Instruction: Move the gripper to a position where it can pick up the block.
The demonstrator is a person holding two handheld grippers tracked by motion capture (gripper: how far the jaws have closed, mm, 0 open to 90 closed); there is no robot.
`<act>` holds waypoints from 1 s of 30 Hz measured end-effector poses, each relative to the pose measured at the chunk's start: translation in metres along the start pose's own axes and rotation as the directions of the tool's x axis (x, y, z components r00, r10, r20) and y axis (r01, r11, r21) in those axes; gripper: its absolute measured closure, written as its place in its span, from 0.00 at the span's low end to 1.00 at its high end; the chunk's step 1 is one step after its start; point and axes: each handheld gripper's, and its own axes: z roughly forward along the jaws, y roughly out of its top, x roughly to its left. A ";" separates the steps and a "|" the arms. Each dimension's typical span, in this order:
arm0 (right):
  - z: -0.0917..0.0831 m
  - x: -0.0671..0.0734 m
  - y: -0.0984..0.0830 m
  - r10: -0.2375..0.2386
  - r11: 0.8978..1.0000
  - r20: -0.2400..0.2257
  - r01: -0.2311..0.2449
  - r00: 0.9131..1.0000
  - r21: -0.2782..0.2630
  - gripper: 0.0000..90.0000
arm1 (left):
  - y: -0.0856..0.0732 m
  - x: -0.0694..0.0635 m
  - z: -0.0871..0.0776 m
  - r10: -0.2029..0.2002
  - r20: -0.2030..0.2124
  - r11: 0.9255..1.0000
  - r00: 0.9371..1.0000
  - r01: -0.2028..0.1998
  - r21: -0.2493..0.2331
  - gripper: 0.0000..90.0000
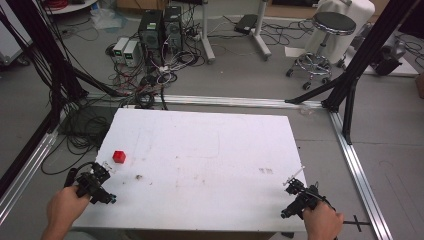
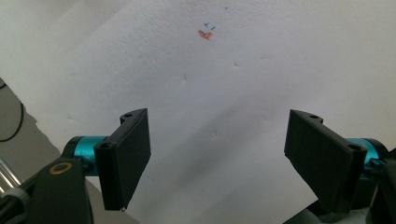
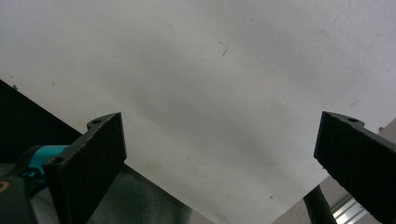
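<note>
Left gripper view: jaws wide apart, holding nothing, white table [image 2: 243, 70] under them.
Right gripper view: jaws wide apart too, holding nothing.
Left gripper [image 1: 102, 172]: near the table's left edge.
Right gripper [image 1: 295, 182]: near the right corner.
Red block [image 1: 119, 156]: on the table, just beside the left gripper.

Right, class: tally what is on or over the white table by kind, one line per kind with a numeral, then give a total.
Red cube: 1
Handheld grippers: 2, the left gripper near the cube and the right gripper at the table's near right corner, both with jaws spread and nothing between them
Total: 3
</note>
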 end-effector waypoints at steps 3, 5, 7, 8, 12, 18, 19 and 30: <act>-0.002 -0.001 -0.001 0.006 1.000 0.010 -0.006 1.000 -0.005 0.02 | 0.000 0.000 0.000 -0.005 0.000 1.000 1.000 0.005 -0.002 0.25; -0.003 0.000 -0.001 0.007 1.000 0.011 -0.007 1.000 -0.008 0.02 | 0.000 0.000 0.000 -0.004 0.002 1.000 1.000 0.004 0.000 0.25; -0.004 0.000 -0.002 0.004 1.000 0.010 -0.003 1.000 -0.009 0.02 | 0.000 0.000 0.000 -0.001 0.002 1.000 1.000 0.001 0.000 0.26; -0.004 0.000 -0.001 0.001 1.000 0.008 -0.001 1.000 -0.004 0.02 | 0.000 -0.001 0.000 0.005 -0.001 1.000 1.000 -0.005 -0.001 0.25; -0.002 0.001 0.000 -0.003 1.000 0.008 0.003 1.000 -0.002 0.02 | 0.000 -0.003 0.004 0.030 -0.006 1.000 1.000 -0.030 -0.004 0.25; -0.003 0.002 -0.004 -0.006 1.000 0.002 0.006 1.000 -0.015 0.02 | -0.001 -0.001 0.006 0.081 -0.033 0.997 0.996 -0.081 -0.018 0.26; -0.003 0.001 -0.004 -0.002 1.000 0.003 0.002 1.000 -0.019 0.02 | -0.001 -0.001 0.006 0.081 -0.025 0.996 0.996 -0.082 -0.018 0.26; -0.003 0.001 -0.005 -0.010 1.000 0.001 0.010 1.000 -0.026 0.02 | 0.002 0.008 0.008 0.203 0.002 0.979 0.979 -0.203 -0.016 0.26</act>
